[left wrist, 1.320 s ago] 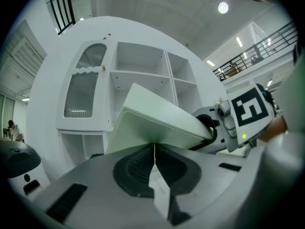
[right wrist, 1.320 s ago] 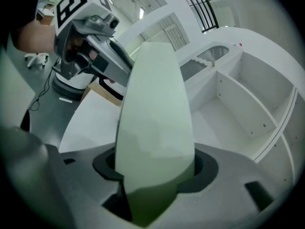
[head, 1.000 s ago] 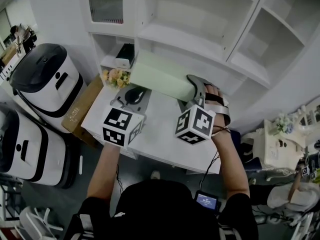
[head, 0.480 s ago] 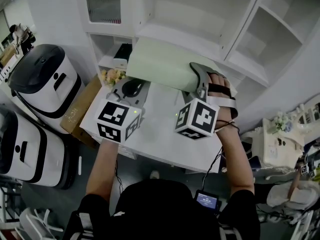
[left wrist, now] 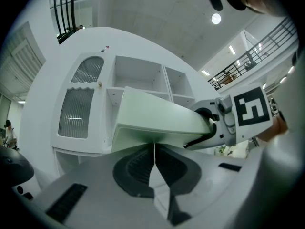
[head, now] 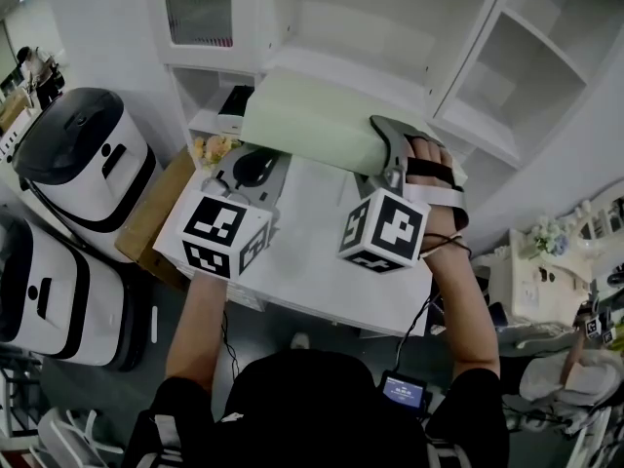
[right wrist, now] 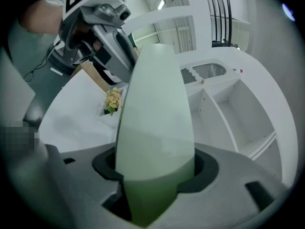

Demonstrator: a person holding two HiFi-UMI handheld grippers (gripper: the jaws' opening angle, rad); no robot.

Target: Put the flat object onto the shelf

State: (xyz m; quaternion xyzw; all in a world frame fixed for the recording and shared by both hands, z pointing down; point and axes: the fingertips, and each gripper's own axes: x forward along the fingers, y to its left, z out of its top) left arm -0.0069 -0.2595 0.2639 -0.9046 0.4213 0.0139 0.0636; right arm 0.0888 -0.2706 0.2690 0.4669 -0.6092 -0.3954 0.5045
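**Green slab held up in front of the shelves**

The white shelf unit (head: 390,66) fills the space ahead of me, split into open compartments, with a ribbed glass door (head: 200,3) at its upper left. In a low cubby under that door lies a small box (head: 241,105), dark on top and white at its edge. Below the shelves stands the white table (head: 312,252). To my left are two white machines with black tops (head: 88,159), and a cardboard box (head: 156,208) sits between them and the table.

The flat object (head: 312,120), a pale green slab, is up off the table and hangs in front of the shelf unit's lower compartments. Its far end reaches toward the ledge beside the cubby. My right gripper (head: 388,154) has it clamped by the near right end, so the slab runs straight out from between the jaws and fills most of the right gripper view.

My left gripper (left wrist: 154,159) has its jaws pressed together with nothing in them. It sits just under the slab's near left edge, and I cannot tell whether it touches.

A small bunch of flowers (head: 219,149) stands at the table's far left corner.
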